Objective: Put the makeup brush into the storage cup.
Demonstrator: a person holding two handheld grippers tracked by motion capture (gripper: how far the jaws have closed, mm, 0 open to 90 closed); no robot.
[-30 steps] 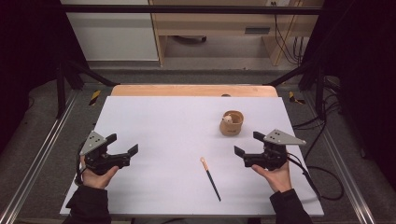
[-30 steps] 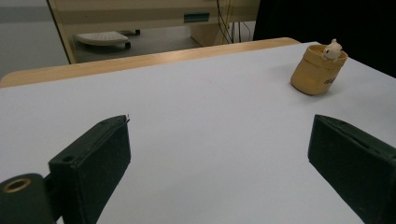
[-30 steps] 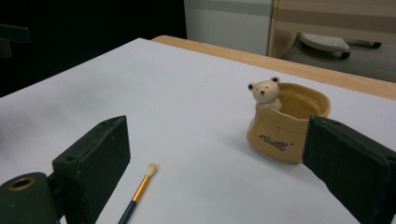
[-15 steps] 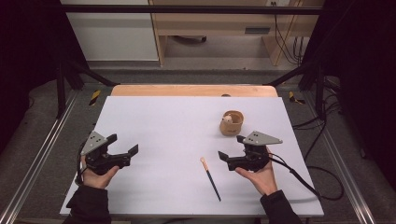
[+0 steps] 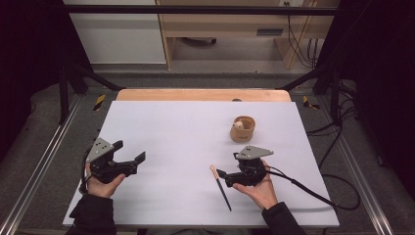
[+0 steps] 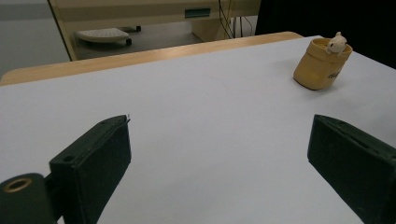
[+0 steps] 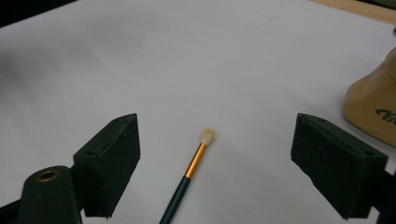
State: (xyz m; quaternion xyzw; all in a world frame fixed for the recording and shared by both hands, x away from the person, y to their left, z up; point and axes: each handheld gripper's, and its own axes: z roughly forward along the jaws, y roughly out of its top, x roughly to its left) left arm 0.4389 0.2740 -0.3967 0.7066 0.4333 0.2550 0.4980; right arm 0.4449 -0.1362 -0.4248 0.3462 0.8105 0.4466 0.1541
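Right gripper [image 7: 215, 163] jaws wide but closing, brush [image 7: 196, 161] lying untouched between, left gripper [image 6: 219, 163] agape, empty

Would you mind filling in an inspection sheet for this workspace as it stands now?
Surface: white table top, wooden strip at the far edge.
Job's things: brush lying flat, bristles towards the far side; tan cup upright beyond it, small pale figure inside.
Clutter: nothing seen.
Grippers: right gripper open, jaws just been closing, brush between them in the right gripper view, untouched; left gripper open, nothing between its jaws.
Cables: black cable trails from the right gripper off the table.
Surroundings: dark frame, wooden furniture behind.
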